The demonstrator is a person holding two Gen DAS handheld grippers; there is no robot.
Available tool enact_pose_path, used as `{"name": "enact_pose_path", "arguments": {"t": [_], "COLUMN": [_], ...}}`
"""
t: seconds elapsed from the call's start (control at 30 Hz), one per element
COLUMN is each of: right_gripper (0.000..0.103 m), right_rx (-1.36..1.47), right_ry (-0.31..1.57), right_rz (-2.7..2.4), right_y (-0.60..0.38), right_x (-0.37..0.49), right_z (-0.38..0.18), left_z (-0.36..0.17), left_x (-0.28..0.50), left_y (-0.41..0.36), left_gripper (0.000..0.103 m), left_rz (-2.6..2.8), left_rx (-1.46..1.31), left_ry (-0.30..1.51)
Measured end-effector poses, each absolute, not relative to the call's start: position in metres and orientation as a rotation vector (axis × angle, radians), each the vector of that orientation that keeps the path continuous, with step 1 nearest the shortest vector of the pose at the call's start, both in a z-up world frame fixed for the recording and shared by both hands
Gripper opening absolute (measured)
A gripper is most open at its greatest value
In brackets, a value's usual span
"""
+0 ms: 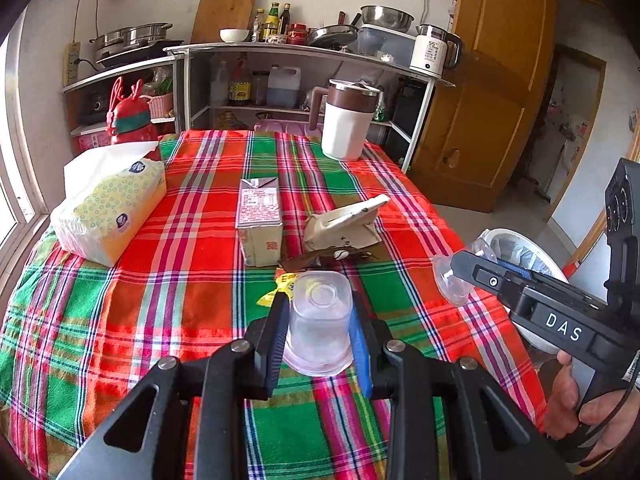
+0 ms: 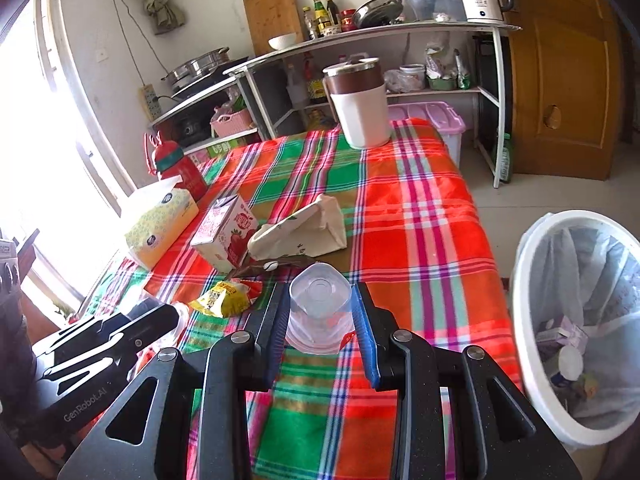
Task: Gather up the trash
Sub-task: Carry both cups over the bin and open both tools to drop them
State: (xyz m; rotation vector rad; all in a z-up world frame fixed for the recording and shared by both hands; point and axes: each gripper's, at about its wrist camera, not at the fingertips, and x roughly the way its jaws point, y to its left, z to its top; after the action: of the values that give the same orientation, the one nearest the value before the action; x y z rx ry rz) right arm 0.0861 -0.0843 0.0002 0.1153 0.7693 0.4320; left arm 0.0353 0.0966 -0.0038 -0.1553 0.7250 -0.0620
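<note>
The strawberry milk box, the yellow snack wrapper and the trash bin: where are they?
strawberry milk box [image 2: 224, 232], right wrist view, its front face
yellow snack wrapper [image 2: 224, 300], right wrist view, its middle
trash bin [image 2: 532, 344], right wrist view, its white rim

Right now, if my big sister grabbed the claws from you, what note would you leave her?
Left claw: shut on a clear plastic cup.
Right claw: shut on another clear cup, near the white bin beside the table.
Some trash is already in the bin.
Left to do: drop both cups in, then collect the yellow wrapper, the milk carton and the crushed white carton.
</note>
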Motion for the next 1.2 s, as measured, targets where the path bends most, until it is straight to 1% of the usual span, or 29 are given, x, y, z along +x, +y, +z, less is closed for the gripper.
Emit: {"name": "enact_pose_path", "arguments": {"t": [0.67,1.2], "right_gripper": [0.033,0.033], "right_rx": [0.179,0.231], "right_ry": [0.705,0.722], "right_rz": [0.265,0.091], "right_y": [-0.189,-0.281], "right_x": [0.074,0.074], "right_z": [0.019,0.01], "left_z": [0.022,0.02], "left_x": [0.057,0.078], "left_y": [-0.013,-0.11], "left_gripper": [0.031,0.031], "left_rz": [-0.243,-0.401], "left_rx": [-0.035,0.045], "left_ry": [0.69,0.717]}}
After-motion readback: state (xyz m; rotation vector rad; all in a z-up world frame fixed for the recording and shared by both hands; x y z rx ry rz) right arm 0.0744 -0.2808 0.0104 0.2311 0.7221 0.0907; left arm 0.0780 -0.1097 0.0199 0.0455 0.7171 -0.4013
